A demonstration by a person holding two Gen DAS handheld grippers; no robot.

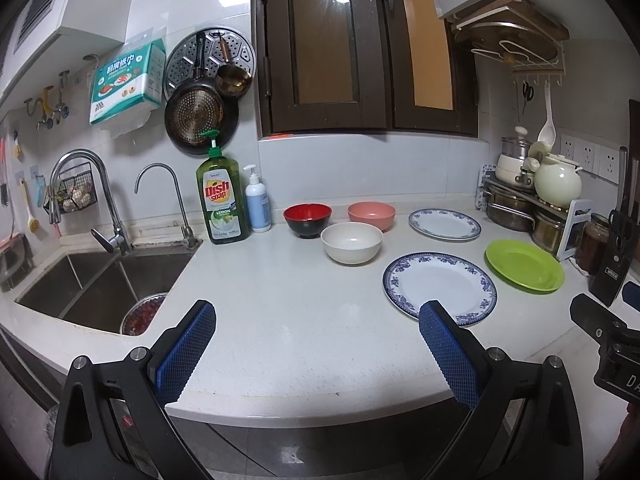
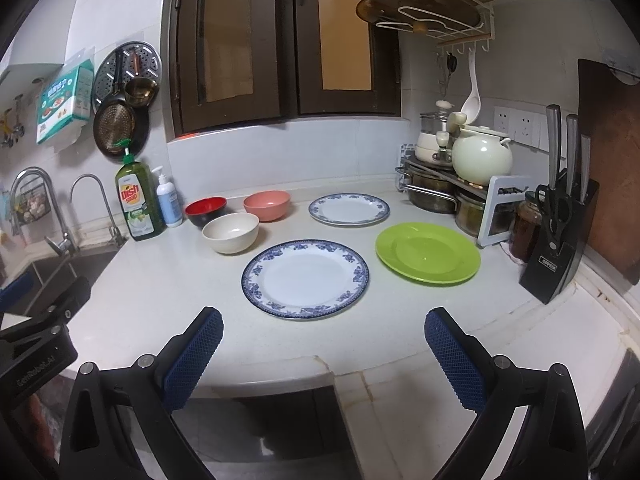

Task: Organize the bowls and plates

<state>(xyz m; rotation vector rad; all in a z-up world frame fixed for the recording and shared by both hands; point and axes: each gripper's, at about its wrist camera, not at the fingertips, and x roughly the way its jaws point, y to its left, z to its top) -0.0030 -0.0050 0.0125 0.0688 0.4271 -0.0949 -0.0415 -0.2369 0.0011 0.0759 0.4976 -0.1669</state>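
Left wrist view: left gripper (image 1: 316, 314) hanging wide open, holding nothing, above the counter (image 1: 280, 320). Three bowls (image 1: 351, 242) sitting behind.

Right wrist view: right gripper (image 2: 323, 320) gaping wide, empty. Big blue-rimmed plate (image 2: 305, 278) lying just ahead, green plate (image 2: 428, 253) beside it.

My two wrist views look forward past their fingers, sharing the countertop (image 1: 280, 320) beyond, left view sinkward.

On the table (image 2: 160, 288), three bowls (image 2: 231, 233) cluster left of centre (close together); three plates (image 2: 305, 278) spread to their right.
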